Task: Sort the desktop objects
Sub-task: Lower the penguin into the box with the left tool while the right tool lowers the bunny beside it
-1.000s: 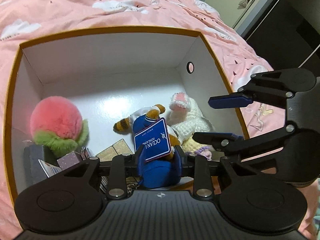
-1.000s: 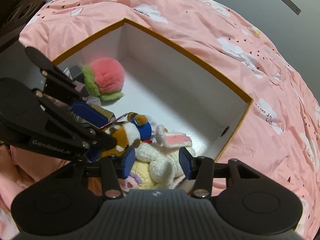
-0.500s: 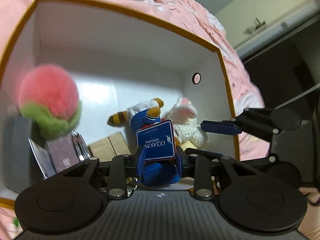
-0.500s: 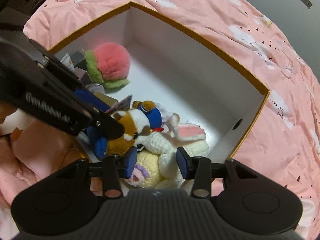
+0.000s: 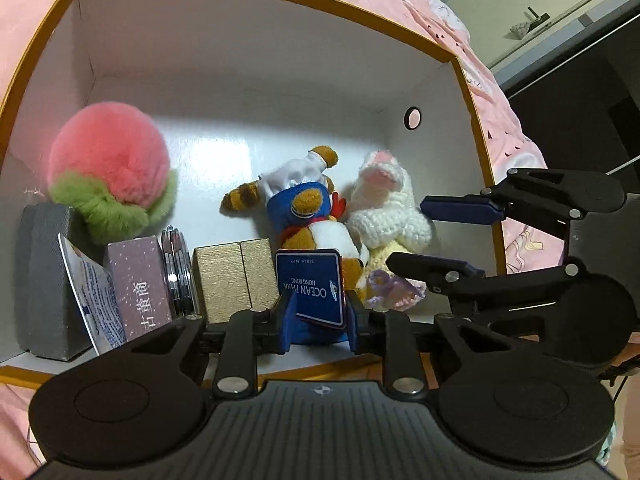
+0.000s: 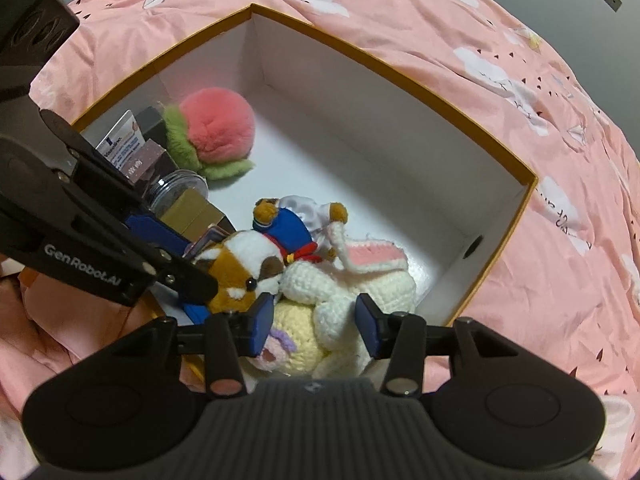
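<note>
L hand-held gripper (image 5: 316, 322) sank, closing, clamps red panda plush (image 5: 308, 216); R hand-held gripper (image 6: 316, 318) unclenched; box (image 5: 256, 40) rear free.

Light is coming from overhead, and it's bouncing hard off the white floor of the box (image 5: 224, 148), leaving a shiny glare patch there in the left wrist view. The box walls are throwing soft shadows into the corners. The room behind is sitting pretty dim and grey. Fisheye is bending the box rim into curves and stretching the pink bedsheet (image 6: 560, 160) at the edges. Everything's looking reasonably sharp, just slightly grainy, with dark vignetting creeping into the frame corners.
</note>
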Available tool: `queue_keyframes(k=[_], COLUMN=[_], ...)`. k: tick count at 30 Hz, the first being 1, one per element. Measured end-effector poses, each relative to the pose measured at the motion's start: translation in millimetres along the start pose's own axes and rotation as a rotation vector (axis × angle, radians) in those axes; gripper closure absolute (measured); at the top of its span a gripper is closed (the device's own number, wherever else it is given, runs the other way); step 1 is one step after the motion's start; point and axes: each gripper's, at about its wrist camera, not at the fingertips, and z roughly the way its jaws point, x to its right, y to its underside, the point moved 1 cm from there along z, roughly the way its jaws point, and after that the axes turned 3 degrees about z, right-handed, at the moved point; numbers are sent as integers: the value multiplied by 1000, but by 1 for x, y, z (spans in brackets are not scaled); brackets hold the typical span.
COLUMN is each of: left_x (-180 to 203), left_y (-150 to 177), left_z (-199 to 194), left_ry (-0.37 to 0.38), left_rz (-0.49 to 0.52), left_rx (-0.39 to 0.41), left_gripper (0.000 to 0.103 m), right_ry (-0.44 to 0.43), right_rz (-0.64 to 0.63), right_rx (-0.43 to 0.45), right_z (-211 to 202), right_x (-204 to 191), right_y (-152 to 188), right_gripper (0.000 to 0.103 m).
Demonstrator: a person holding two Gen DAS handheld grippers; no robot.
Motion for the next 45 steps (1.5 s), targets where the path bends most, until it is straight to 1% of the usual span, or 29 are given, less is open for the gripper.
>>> queue_keyframes(k=[3,5,6,9,12,15,16,17,18,19,22,24,28,30,32,35,37,40,45], left_x=[7,13,14,12,9,10,10,10,10,9,10,12,13,12,12,12,13,14,15], left_y=[0,2,2,4,4,5,5,5,5,5,6,6,6,6,6,5,5,4,3], left_z=[2,3,2,0,-1,-3,-4,-4,-4,-5,-5,-3,-3,-5,-5,-5,-5,-3,-2], left_ry=[-24,-47,-53,-50,-44,-54,-55,-56,-57,-56,-59,-60,-60,-63,-69,-76,-74,-73,-82], left_rz=[26,56,65,65,61,71,73,73,72,71,73,76,78,81,84,88,89,100,113], left_rx=[0,5,7,11,15,22,22,22,21,22,23,26,32,35,39,42,41,39,40], left_gripper=[75,75,75,75,75,75,75,75,75,75,75,75,75,75,75,75,75,74,75], right_ry=[6,23,28,16,10,27,41,51,61,66,79,42,-44,-74,-92,-110,-142,-173,-170], right_rz=[-17,-48,-65,-90,-77,-96,-111,-125,-145,-174,-253,-227,-129,-111,-88,-92,-116,-146,-134], right_rx=[-12,-29,-36,-49,-46,-15,8,26,45,52,41,41,6,-9,-37,-68,-86,-104,-102], right_z=[3,4,3,0,-1,-7,-9,-11,-11,-9,1,3,11,14,15,16,14,12,14], right_x=[-1,-5,-7,-9,-4,-3,-3,-4,-6,-9,-16,-12,2,4,2,1,1,1,1], right_y=[-1,1,2,7,10,8,8,7,6,5,7,4,0,-1,-1,-1,1,4,5], right_gripper=[59,64,65,65,65,65,62,53,49,47,48,48,50,52,57,62,64,64,63])
